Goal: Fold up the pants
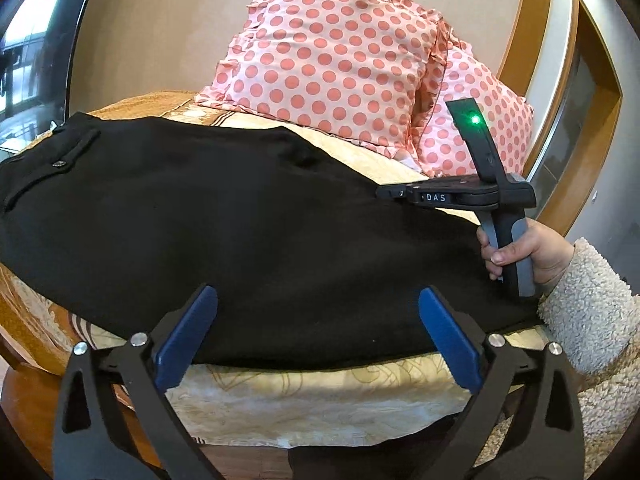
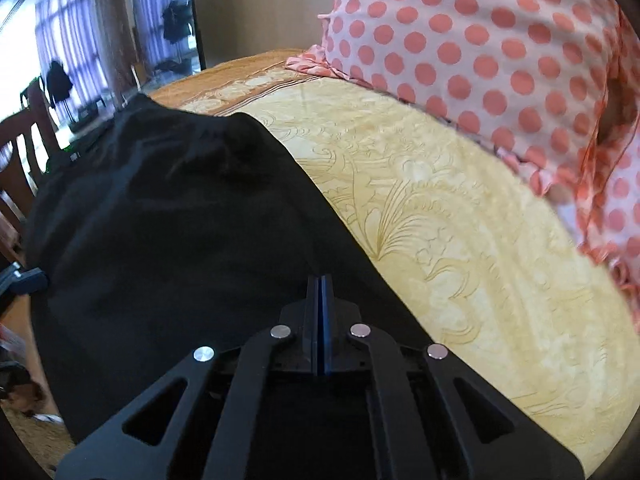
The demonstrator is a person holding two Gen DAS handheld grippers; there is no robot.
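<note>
1. I count one pair of black pants (image 1: 224, 216), spread flat across the yellow patterned bedcover (image 1: 320, 396). The buttoned pocket flap (image 1: 60, 160) lies at the far left of my left wrist view and the cloth runs off to the right.
2. I count two grippers. My left gripper (image 1: 318, 320) hovers at the near edge of the pants with its blue pads (image 1: 188, 332) spread wide. Nothing is pinched between them.
3. My right gripper (image 2: 320, 292) has its two pads pressed flat together over the black cloth. I cannot tell whether any fabric is caught between the tips.
4. I count two pink polka-dot pillows (image 1: 332, 52), leaning at the head of the bed, clear of the pants.
5. Only the left wrist view shows the right gripper from outside: a hand (image 1: 520, 252) in a fleecy cream sleeve (image 1: 592, 304) grips its grey handle, and a green light glows on its top.
6. Only the right wrist view shows a wooden chair (image 2: 24, 156) at the left edge and bright curtained windows (image 2: 64, 40) beyond.
</note>
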